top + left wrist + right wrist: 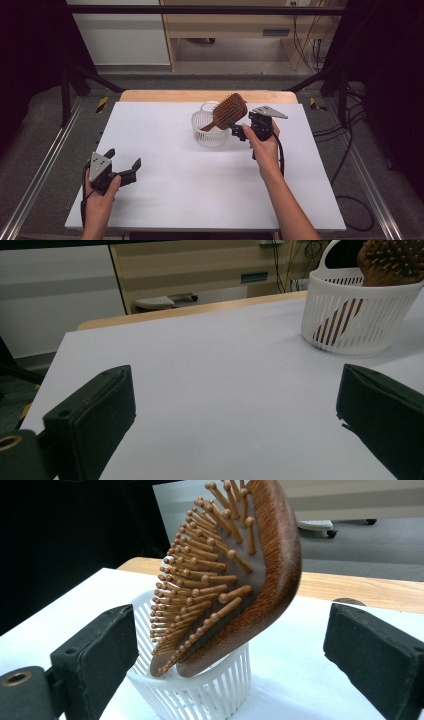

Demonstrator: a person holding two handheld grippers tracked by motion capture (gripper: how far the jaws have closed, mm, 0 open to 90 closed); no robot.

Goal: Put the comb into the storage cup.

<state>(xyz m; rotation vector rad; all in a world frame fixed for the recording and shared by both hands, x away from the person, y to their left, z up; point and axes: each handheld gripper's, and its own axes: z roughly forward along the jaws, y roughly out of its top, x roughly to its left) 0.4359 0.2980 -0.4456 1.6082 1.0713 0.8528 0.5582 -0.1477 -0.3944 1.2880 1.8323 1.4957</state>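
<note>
A brown wooden paddle hairbrush (231, 110) stands handle-down in a small white slatted basket (206, 138) at the back middle of the white table top (175, 185). It leans to the right over the rim. My right gripper (241, 125) is just right of the basket, open. In the right gripper view its jaws (235, 630) stand wide on either side of the brush head (235, 570) without touching it, above the basket (200, 695). My left gripper (123, 157) rests open at the front left, with nothing between its jaws (240, 420). The basket (350, 315) and brush (395, 260) lie far ahead of it.
The white sheet covers a wooden table whose bare far edge (200, 95) shows behind the basket. Metal frame rails (45, 165) run along both sides. A wooden cabinet (235, 30) stands on the floor beyond the table.
</note>
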